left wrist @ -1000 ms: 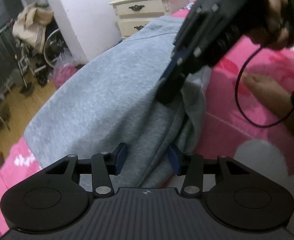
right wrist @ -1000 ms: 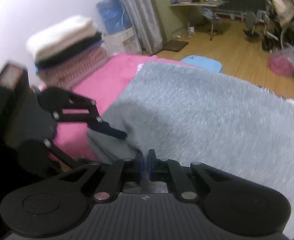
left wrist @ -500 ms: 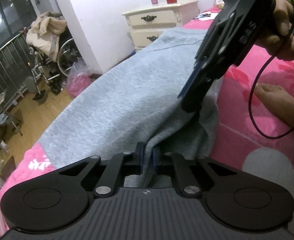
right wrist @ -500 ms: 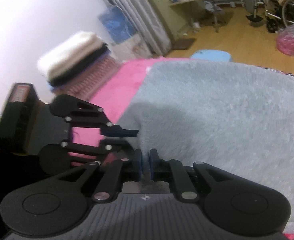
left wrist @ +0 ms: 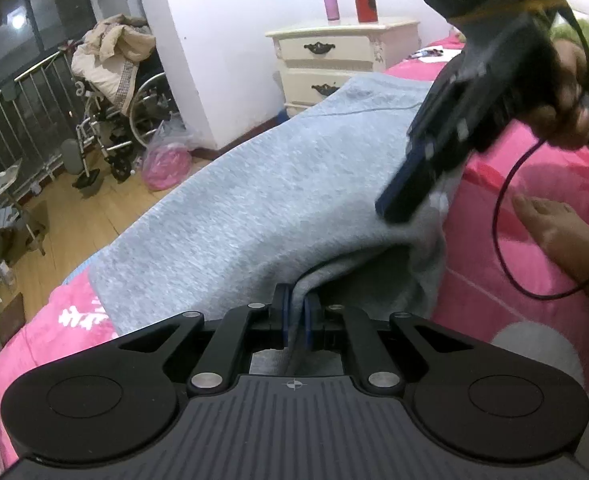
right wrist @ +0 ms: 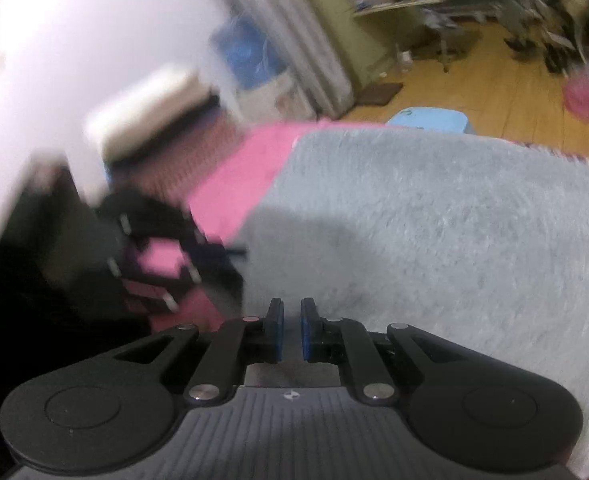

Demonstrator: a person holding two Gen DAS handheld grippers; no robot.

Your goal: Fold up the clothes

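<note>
A grey sweatshirt (left wrist: 262, 196) lies spread over a pink bed and also fills the right wrist view (right wrist: 434, 220). My left gripper (left wrist: 297, 304) is shut on a fold of the sweatshirt's near edge and lifts it. My right gripper (right wrist: 292, 312) has its jaws nearly closed on grey cloth at the sweatshirt's edge. It also shows in the left wrist view (left wrist: 398, 208), held in a hand above the lifted edge. The left gripper (right wrist: 214, 256) appears blurred in the right wrist view.
The pink bedspread (left wrist: 526, 216) lies to the right with a bare foot (left wrist: 550, 220) on it. A cream nightstand (left wrist: 334, 64) with two bottles stands behind. A wheelchair (left wrist: 130, 120) and a pink bag (left wrist: 166, 160) are on the wood floor. Folded clothes (right wrist: 154, 112) are stacked by the wall.
My left gripper closed on the sweatshirt edge and has lifted it. My right gripper has risen with its grip on the cloth; its view is now motion-blurred.
</note>
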